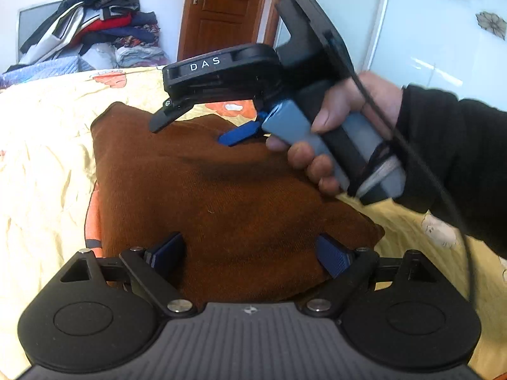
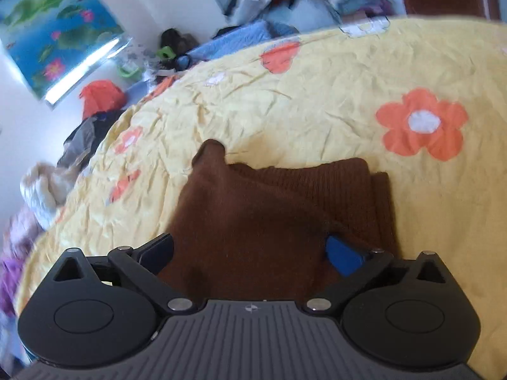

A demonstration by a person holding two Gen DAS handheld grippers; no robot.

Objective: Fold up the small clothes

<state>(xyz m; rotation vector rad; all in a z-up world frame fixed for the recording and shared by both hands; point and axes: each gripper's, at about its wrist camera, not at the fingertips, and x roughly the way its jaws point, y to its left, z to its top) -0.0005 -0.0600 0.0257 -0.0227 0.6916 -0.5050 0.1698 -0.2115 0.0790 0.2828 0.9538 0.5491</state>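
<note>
- Garment [image 1: 221, 196], a brown knit piece, lies on the bed [image 1: 47, 158] in the left wrist view, folded into a rough rectangle on the yellow flowered sheet.
- Left claw [image 1: 250, 253] hovers at the garment's near edge with its blue pads spread wide; nothing sits between them, though cloth shows below the gap.
- Right claw [image 1: 193, 126] comes in from the right side, held in a hand [image 1: 332, 133] by its grey grip. Its two fingers point down toward the far part of the garment and stand apart; whether a tip touches the knit I cannot tell.
- A heap of clothes [image 1: 95, 25] sits beyond the bed, beside a wooden door [image 1: 228, 9].
- In the right wrist view, the garment [image 2: 253, 221] fills the space ahead of the right claw [image 2: 253, 253], whose pads are wide apart and grip nothing.
- A ribbed band [image 2: 348, 183] lies along the far right edge, and one corner [image 2: 210, 152] sticks up at the far left.
- The bed [image 2: 317, 79] spreads out around it, and a lotus picture [image 2: 57, 31] hangs on the wall.
- By my judgement one fold is laid and both claws are free, between grasps.
- The next move likely calls for each claw to pinch an edge or corner, catching all layers, then carrying it across evenly.
- The upturned corner may want flattening first, or the fold could come out crooked.
</note>
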